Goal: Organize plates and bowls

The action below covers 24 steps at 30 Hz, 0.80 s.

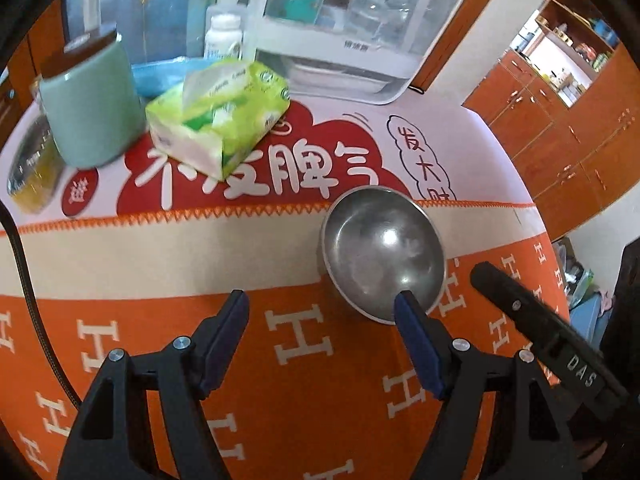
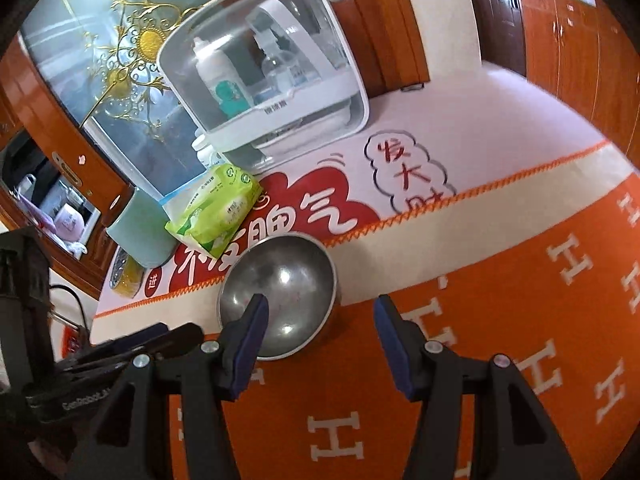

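Observation:
A single steel bowl stands upright and empty on the orange and cream tablecloth, near the middle of the table. My left gripper hangs open just short of it, and its right fingertip overlaps the bowl's near rim. In the right wrist view the same bowl lies ahead and left. My right gripper is open, its left finger in front of the bowl's inside and its right finger outside the rim. No pad presses on the bowl. No plate shows in either view.
Behind the bowl lie a green tissue pack, a pale green mug, a jar and a white clear-lidded box of bottles. A black cable runs down the left. The table's right edge drops toward wooden cabinets.

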### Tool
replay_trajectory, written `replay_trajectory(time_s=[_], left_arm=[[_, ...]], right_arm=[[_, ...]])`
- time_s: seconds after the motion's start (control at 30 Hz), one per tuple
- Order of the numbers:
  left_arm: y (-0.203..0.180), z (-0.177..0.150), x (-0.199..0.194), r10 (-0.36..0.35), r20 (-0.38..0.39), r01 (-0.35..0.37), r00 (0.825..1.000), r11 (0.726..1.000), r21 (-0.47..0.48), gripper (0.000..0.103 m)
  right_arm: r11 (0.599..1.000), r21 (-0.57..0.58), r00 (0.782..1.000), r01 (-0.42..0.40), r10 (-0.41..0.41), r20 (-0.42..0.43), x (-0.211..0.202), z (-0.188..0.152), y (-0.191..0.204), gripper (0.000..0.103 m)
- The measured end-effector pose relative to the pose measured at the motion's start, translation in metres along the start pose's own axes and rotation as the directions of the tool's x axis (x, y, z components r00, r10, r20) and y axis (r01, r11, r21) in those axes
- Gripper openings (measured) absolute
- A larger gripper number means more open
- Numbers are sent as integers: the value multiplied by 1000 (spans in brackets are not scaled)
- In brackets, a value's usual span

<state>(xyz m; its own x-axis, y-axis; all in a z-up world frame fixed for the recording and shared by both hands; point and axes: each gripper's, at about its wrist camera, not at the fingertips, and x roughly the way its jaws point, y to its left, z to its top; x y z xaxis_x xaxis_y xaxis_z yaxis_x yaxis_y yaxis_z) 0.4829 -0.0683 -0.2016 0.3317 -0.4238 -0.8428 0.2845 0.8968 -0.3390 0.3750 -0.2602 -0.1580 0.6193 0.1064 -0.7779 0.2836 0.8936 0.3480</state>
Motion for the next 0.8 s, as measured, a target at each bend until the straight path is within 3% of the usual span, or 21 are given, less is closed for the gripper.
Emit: replay_trajectory(time_s=[0.43,0.6,0.8], left_arm=[[7,-2,40,-42,-12,41,999,996,-81,73],[11,-4,57,-63,-67,55,996,992,-112,72],[12,-6,61,-76,-73,67,994,991,-116,65]], right_arm=[[991,111,996,-72,77,-34,35,-21,-19,55],[984,144,993,-108,114,-36,42,-25,-24,46],[977,155,986,-147,157,-59,51,-28,-22,36]])
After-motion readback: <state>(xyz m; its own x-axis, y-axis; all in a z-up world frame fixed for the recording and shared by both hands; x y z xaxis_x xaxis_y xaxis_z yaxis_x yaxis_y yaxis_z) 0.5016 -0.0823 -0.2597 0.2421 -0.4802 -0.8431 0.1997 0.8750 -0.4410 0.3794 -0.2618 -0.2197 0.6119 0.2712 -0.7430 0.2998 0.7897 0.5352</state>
